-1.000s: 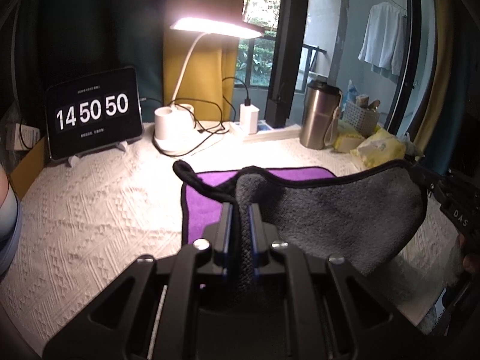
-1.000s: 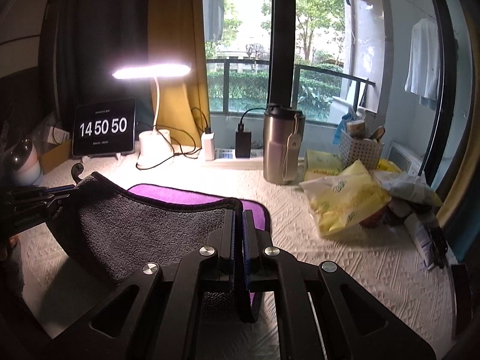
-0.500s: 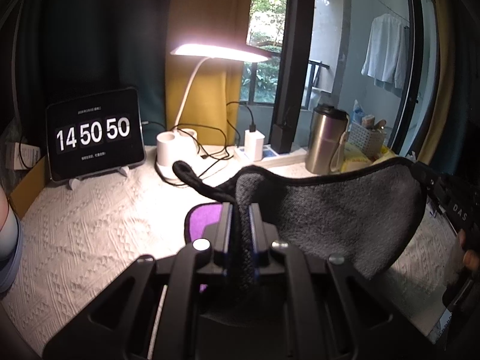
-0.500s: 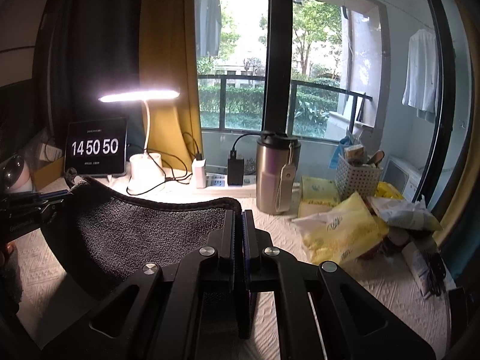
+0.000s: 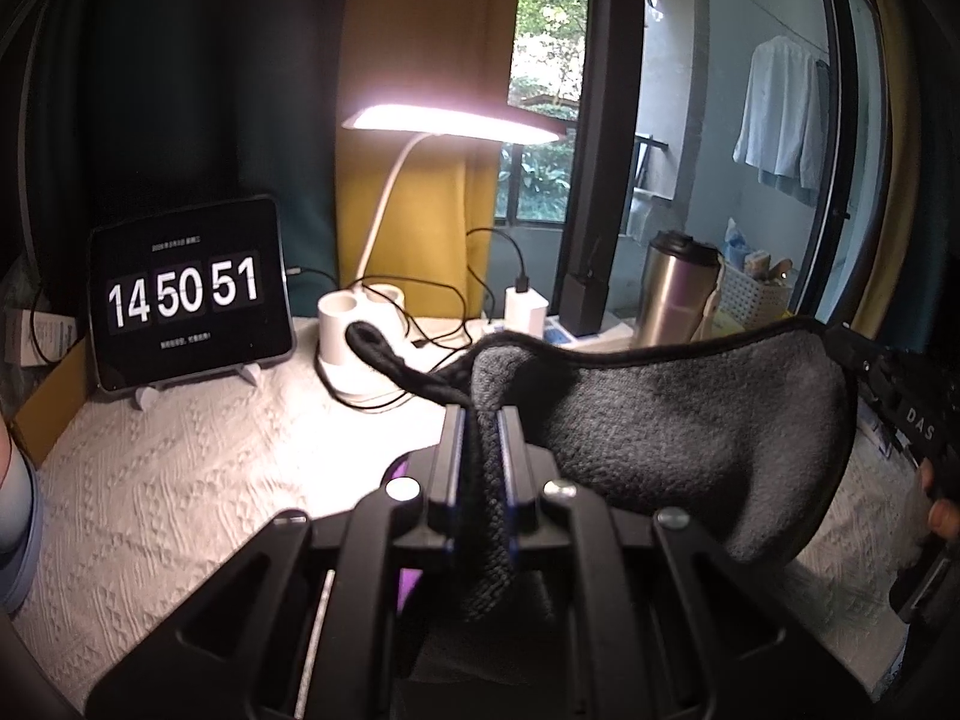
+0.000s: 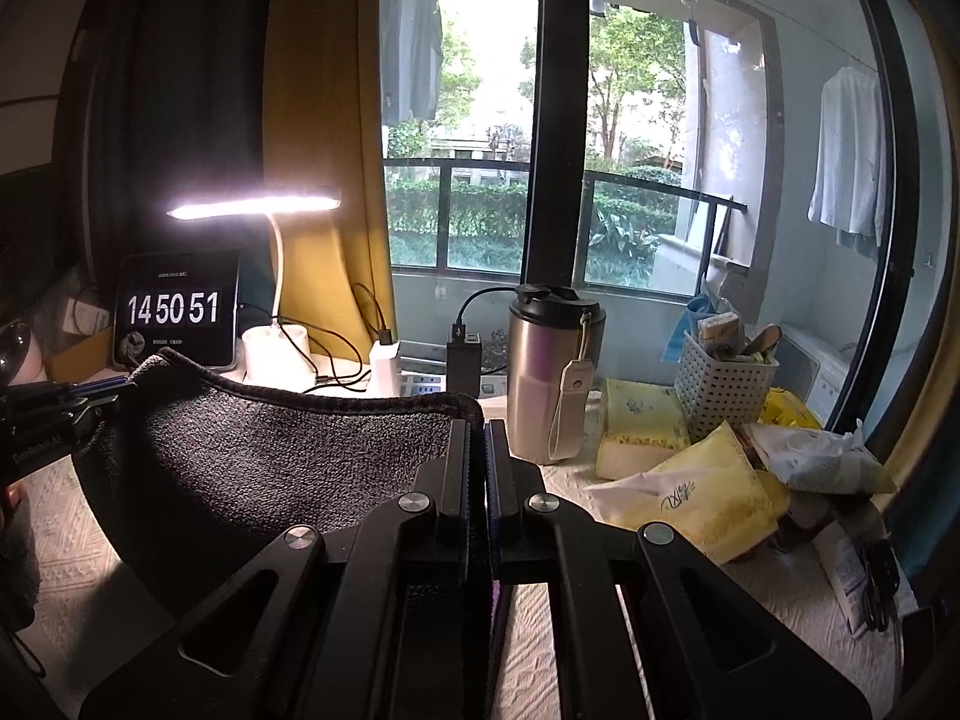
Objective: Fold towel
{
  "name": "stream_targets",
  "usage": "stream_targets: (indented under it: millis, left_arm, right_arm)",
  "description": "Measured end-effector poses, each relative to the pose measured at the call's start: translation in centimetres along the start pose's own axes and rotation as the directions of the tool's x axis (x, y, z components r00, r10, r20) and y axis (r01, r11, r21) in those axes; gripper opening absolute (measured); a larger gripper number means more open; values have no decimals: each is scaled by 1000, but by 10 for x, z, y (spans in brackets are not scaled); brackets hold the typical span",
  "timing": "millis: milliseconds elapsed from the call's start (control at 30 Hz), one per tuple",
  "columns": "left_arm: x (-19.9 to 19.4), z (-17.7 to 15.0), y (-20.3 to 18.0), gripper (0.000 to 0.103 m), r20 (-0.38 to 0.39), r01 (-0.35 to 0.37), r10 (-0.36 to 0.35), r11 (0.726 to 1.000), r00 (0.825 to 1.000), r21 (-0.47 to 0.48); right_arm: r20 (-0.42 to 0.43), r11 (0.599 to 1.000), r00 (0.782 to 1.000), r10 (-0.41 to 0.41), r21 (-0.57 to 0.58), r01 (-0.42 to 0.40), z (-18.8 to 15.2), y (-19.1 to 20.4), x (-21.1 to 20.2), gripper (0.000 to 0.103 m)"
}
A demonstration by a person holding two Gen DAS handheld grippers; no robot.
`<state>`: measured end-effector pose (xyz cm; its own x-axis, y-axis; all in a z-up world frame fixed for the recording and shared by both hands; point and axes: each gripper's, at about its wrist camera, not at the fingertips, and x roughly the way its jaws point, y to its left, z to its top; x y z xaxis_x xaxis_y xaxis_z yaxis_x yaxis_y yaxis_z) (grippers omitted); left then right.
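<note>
- Left gripper (image 5: 482, 420) jaws pinch 1 corner of the grey towel (image 5: 672, 438).
- Right gripper (image 6: 477, 438) jaws pinch the opposite corner; towel sags between, above the table.

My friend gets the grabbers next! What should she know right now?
Left gripper: shut on one corner of the towel.
Right gripper: shut on the other corner.
The towel hangs between them above the table, grey side showing, sagging in the middle.
Done: edge picked up.
Left: probably carry it across, lay it down so the halves meet, then let go.
</note>
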<state>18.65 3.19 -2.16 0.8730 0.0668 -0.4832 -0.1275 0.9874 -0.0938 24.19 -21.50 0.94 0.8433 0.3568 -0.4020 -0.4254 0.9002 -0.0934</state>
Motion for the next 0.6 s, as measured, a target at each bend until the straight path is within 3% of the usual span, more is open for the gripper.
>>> stream_targets:
  millis: [600]
  left_arm:
    - [56, -1, 5, 11, -70, -15, 14, 1000, 997, -3]
  right_arm:
    - [-58, 1000, 998, 2, -2, -2, -3, -7, 53, 5]
